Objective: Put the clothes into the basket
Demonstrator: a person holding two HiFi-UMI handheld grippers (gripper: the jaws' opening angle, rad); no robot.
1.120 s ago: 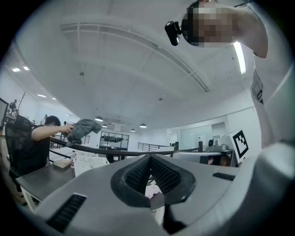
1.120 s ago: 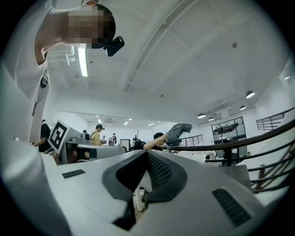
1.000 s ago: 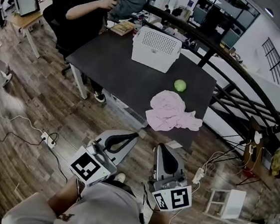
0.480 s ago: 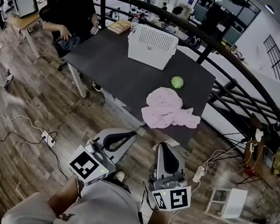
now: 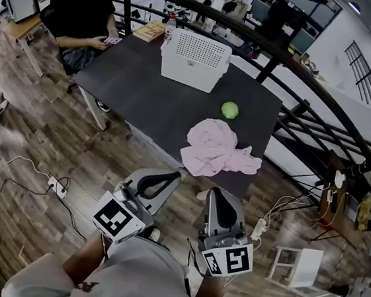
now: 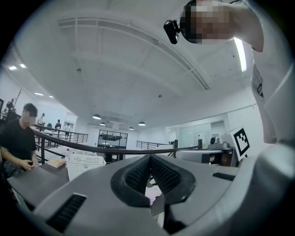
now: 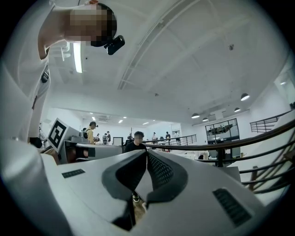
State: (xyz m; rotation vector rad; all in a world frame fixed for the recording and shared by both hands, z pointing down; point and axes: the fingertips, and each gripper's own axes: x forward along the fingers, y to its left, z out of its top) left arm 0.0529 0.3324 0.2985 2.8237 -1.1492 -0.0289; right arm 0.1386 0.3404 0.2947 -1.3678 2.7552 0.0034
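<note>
The pink clothes (image 5: 217, 148) lie crumpled at the near edge of the dark table (image 5: 146, 87), ahead of both tongs and well apart from them. The left gripper (image 5: 172, 175) and right gripper (image 5: 217, 192) are held low by the person's body, side by side, each with its jaws closed together on nothing. Just beyond the clothes sits a green ball (image 5: 229, 109), and farther back the white basket (image 5: 192, 60). A seated person (image 5: 84, 16) is at the table's far left corner. The left gripper view alone shows pink cloth (image 6: 152, 191) through the gap beneath its jaws.
</note>
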